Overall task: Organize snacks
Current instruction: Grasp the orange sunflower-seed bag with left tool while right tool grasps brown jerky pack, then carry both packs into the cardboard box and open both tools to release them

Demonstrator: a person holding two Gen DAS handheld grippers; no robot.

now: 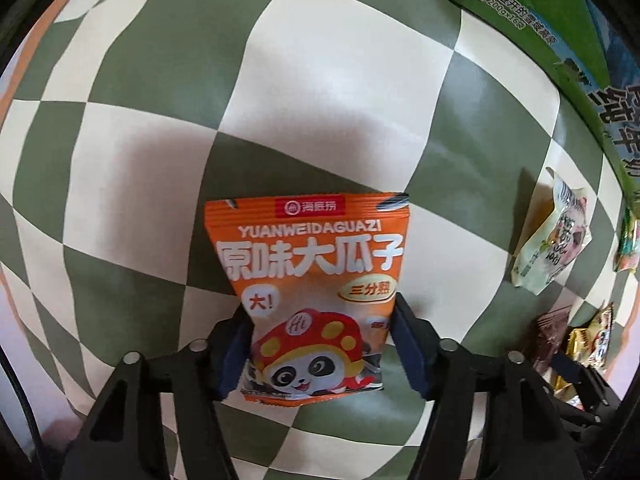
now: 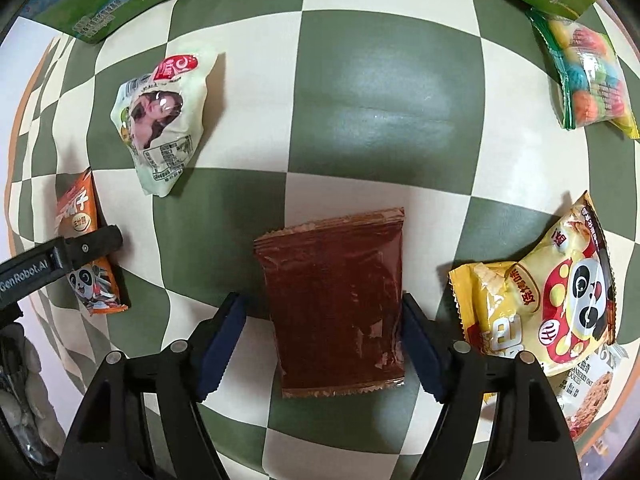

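Checkered cloth (image 1: 320,80); left hand-held gripper (image 1: 320,344) clamps orange panda packet (image 1: 316,280); right hand-held gripper (image 2: 324,344) spread around brown packet (image 2: 334,304).

Green box (image 1: 532,20) runs off the top and right edges in the left view; only a strip of it (image 2: 104,8) shows in the right view. Cookie pack (image 2: 588,392) is mostly hidden under the yellow panda bag (image 2: 560,304). Orange pack (image 2: 90,248) is partly covered by the left tongs (image 2: 92,246); grip on it unclear. Snacks (image 1: 560,340) at the left view's right edge too squeezed to identify. Brown pack (image 2: 334,300) shows no readable label.
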